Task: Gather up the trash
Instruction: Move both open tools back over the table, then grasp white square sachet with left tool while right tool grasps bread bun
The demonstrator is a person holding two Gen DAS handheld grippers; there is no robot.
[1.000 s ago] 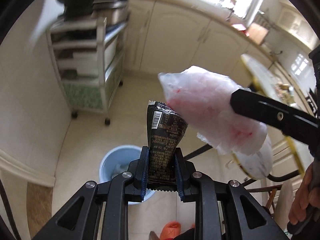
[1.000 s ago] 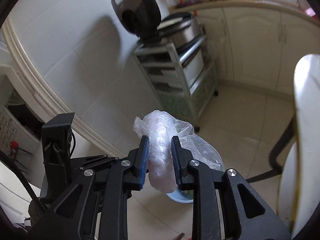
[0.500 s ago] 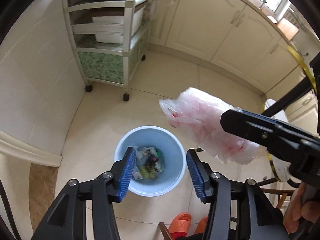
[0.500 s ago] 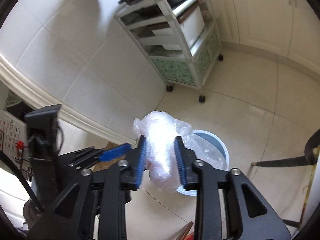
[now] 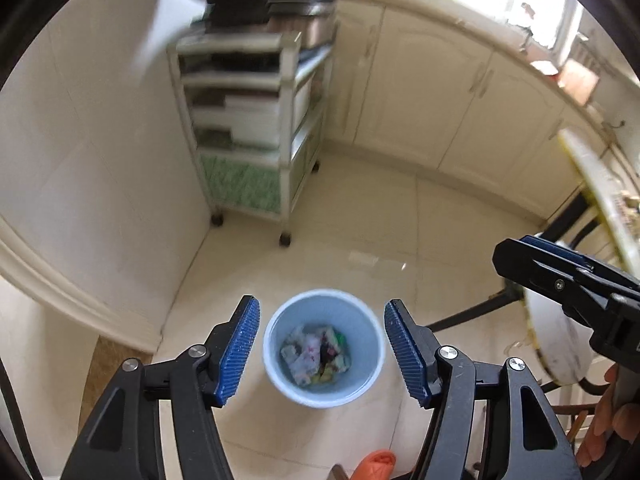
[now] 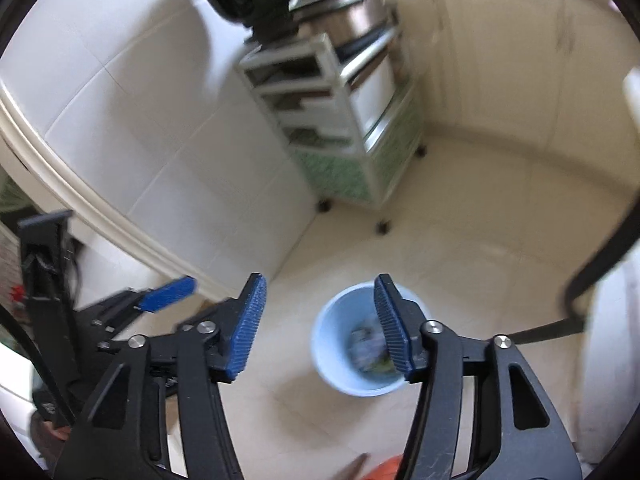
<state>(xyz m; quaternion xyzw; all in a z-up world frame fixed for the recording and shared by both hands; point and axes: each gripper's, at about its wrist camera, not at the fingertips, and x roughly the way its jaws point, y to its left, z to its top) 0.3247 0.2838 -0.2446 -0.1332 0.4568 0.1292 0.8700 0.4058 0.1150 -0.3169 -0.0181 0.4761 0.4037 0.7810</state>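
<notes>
Both tools, left tool point(image 5: 322, 350) and right tool point(image 6: 316, 326), have just been spreading and stand empty. The light-blue trash bin point(image 5: 280, 376) sits on the floor at six o'clock, wrappers point(image 5: 316, 354) inside.

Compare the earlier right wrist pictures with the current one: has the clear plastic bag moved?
Yes. It has left the right tool, whose jaws have just been opening with nothing between them, above the blue bin on the floor.
</notes>
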